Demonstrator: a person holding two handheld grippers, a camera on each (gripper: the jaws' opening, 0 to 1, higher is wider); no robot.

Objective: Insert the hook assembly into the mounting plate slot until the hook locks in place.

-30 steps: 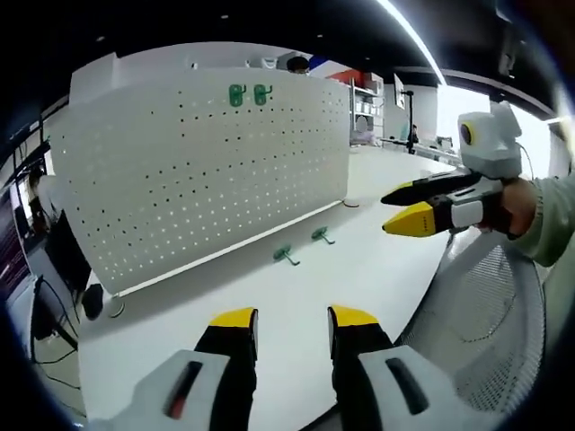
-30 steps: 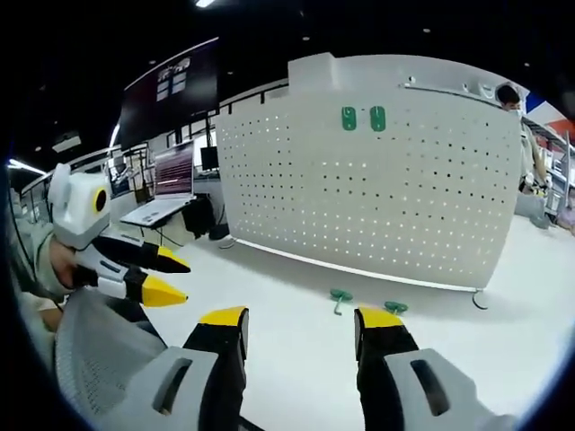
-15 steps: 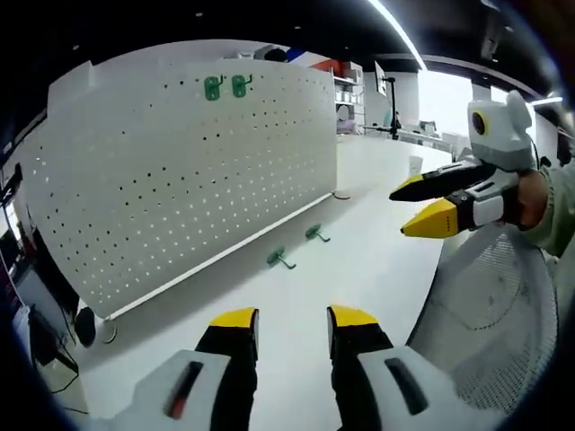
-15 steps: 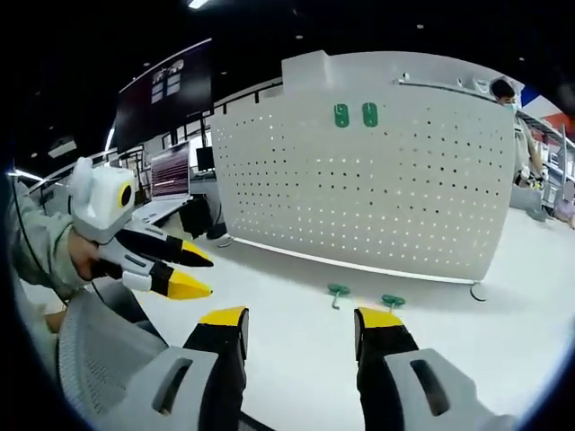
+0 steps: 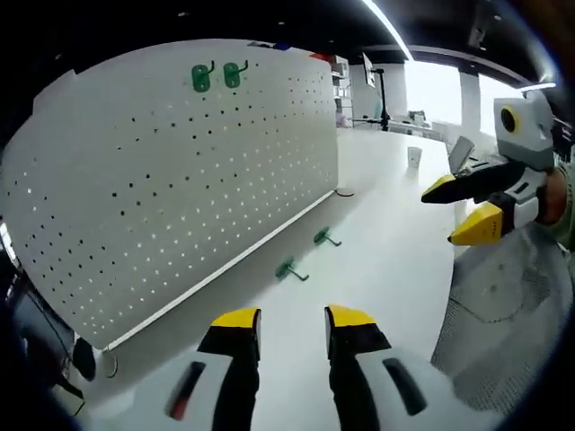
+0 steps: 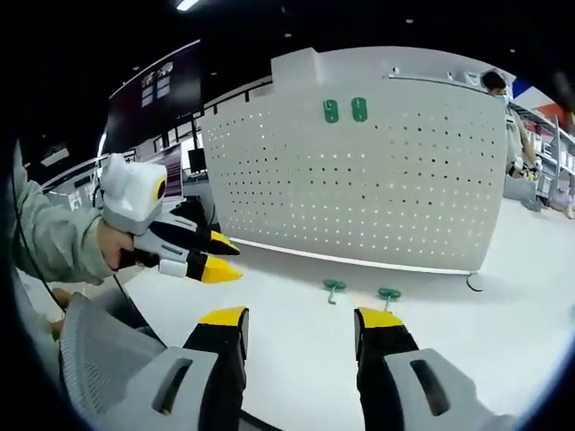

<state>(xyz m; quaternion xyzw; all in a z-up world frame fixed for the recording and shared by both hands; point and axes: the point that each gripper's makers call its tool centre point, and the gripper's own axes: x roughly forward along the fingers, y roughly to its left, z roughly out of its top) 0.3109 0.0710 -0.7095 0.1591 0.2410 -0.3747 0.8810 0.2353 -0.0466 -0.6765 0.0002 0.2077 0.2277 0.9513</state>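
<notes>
Hooks (image 6: 334,286), green, lying on table (image 6: 296,332) by pegboard (image 6: 386,189).

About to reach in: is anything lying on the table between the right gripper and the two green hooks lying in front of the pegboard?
No. In the right gripper view, bare white tabletop runs from the right gripper to both green plastic hooks.

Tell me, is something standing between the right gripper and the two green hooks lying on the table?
Nothing visible does. Bare white table lies between the open right gripper and both green hooks, which lie before the pegboard.
</notes>
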